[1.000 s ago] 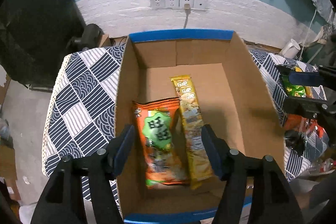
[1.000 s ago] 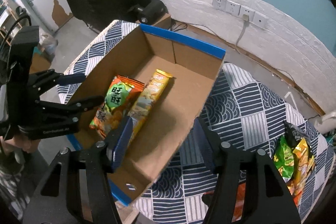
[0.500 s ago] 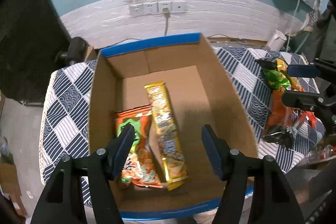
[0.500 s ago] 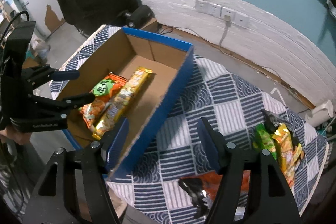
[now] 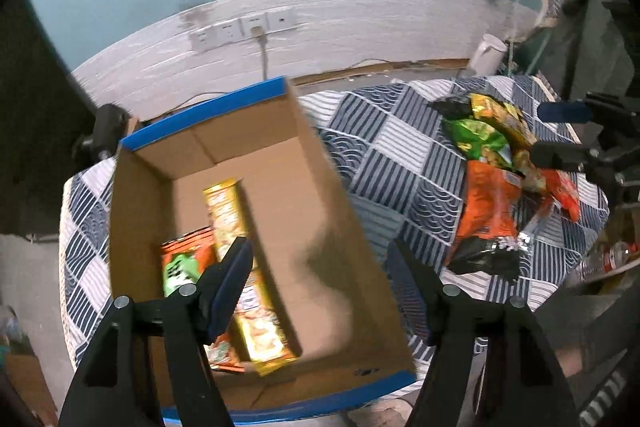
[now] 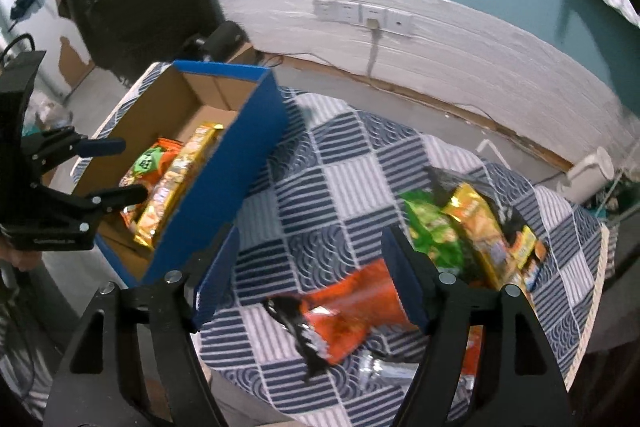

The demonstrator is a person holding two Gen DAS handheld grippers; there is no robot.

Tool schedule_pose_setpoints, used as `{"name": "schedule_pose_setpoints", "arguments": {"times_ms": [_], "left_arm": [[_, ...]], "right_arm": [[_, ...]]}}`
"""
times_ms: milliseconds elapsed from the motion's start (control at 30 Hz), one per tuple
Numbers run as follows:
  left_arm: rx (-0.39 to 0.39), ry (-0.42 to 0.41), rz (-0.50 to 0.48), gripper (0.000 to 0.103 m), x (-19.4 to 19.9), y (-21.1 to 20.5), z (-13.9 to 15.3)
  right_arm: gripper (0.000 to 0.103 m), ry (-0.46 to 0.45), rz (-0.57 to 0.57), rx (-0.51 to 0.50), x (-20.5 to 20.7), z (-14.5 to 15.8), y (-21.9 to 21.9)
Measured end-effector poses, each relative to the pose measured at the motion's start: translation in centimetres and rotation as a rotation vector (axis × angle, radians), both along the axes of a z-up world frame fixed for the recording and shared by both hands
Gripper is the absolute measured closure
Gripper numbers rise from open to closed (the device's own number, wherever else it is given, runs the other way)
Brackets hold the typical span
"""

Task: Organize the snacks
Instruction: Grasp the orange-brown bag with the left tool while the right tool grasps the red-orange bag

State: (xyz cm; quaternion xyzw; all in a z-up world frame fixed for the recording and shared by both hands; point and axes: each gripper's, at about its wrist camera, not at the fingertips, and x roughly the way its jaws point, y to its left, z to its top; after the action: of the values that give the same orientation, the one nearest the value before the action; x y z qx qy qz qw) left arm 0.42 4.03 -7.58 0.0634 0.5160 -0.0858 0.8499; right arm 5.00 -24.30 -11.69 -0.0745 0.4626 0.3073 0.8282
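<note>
Both grippers are seen opening, fingers apart and empty: the left gripper (image 5: 322, 285) over the cardboard box (image 5: 320, 227), the right gripper (image 6: 310, 275) above an orange snack bag (image 6: 352, 311) at lower centre.

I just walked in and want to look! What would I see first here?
First, the big cardboard box with blue edges on the checked cloth, with an orange packet and a long yellow packet inside. Next, a bright pile of snack bags lies on the cloth right of the box.
</note>
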Motion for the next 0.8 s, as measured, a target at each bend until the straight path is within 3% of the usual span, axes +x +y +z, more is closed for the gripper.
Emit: {"name": "schedule_pose_setpoints", "arguments": {"times_ms": [467,800], "left_arm": [[0.016,0.032,-0.140,0.026,1.0,-7.8,-0.7],[0.012,0.063,-0.218,0.023,1.5,-12.3,-1.6]], "right_arm": [[0.023,0.013,-0.128,-0.008,0.8,-1.3,-10.5],[0.022,0.041,-0.187,-0.043,1.0,-3.9,-17.4]]}}
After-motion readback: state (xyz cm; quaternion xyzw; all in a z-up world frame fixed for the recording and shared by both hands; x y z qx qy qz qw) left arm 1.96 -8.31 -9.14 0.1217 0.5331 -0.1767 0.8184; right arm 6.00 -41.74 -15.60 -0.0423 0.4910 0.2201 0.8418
